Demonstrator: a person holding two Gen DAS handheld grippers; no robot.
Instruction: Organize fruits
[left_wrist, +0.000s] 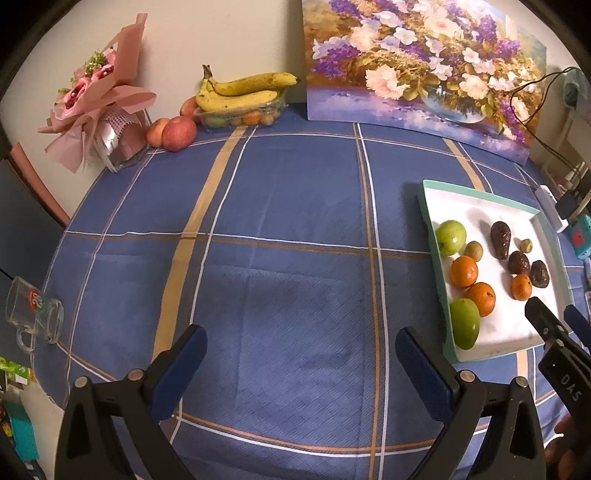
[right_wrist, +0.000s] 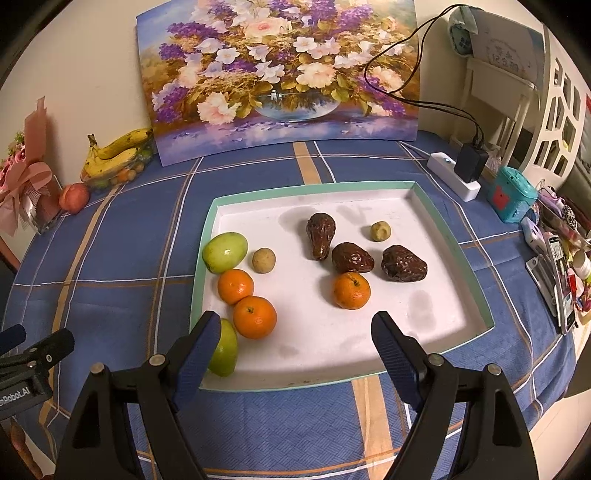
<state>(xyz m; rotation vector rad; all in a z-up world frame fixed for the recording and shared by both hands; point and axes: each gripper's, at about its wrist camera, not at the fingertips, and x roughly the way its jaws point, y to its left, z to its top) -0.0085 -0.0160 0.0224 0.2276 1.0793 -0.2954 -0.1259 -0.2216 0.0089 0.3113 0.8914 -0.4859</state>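
Note:
A white tray with a teal rim (right_wrist: 454, 236) (left_wrist: 428, 206) lies on the blue checked tablecloth. In it lie two green fruits (right_wrist: 224, 252) (right_wrist: 224, 350), three oranges (right_wrist: 255, 316) (right_wrist: 235, 286) (right_wrist: 351, 290), three dark brown wrinkled fruits (right_wrist: 320, 235) (right_wrist: 352, 257) (right_wrist: 403, 263) and two small tan round fruits (right_wrist: 263, 260) (right_wrist: 380, 231). My right gripper (right_wrist: 295, 332) is open and empty over the tray's near edge. My left gripper (left_wrist: 301, 343) is open and empty over bare cloth, left of the tray. The right gripper shows at the tray's near corner in the left wrist view (left_wrist: 554, 314).
Bananas on a clear box of fruit (left_wrist: 240, 92) and two red apples (left_wrist: 173, 133) sit at the back left by a pink bouquet (left_wrist: 96, 99). A flower painting (left_wrist: 421, 62) leans on the wall. A glass mug (left_wrist: 35, 317) stands at the left edge. A power strip (right_wrist: 454, 173) and clutter lie right.

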